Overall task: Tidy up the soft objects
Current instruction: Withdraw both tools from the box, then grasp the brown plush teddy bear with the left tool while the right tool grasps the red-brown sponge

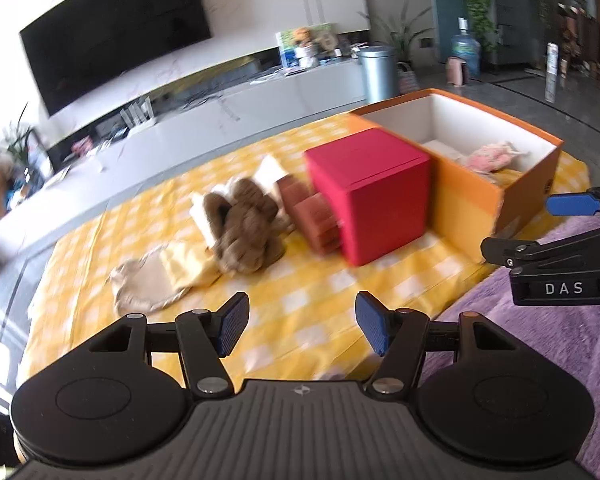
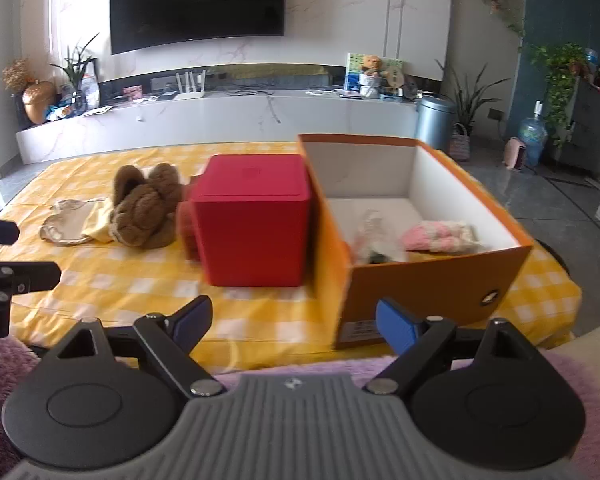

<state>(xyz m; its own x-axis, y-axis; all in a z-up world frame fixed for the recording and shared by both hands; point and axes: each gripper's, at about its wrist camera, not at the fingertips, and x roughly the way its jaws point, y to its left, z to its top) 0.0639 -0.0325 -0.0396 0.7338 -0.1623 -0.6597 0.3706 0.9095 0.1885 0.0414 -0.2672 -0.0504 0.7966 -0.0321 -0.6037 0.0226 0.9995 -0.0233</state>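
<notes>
A brown plush toy [image 1: 246, 230] [image 2: 144, 206] lies on the yellow checked cloth, left of a red cube box [image 1: 370, 194] [image 2: 252, 216]. A beige and pale yellow cloth pouch [image 1: 156, 278] [image 2: 76, 220] lies left of the plush. An open orange box [image 1: 472, 196] [image 2: 428, 280] stands right of the red box and holds a pink soft item [image 1: 494, 156] [image 2: 440, 236] and a blurred pale item [image 2: 370, 236]. My left gripper [image 1: 300, 326] is open and empty, hovering short of the plush. My right gripper [image 2: 294, 322] is open and empty, before the red and orange boxes.
A brown stepped block [image 1: 314, 216] leans between plush and red box. A white item [image 1: 268, 178] lies behind the plush. A purple fuzzy blanket [image 1: 540, 340] [image 2: 460, 364] covers the near edge. A white TV cabinet [image 2: 220, 124] and a bin [image 2: 434, 122] stand beyond.
</notes>
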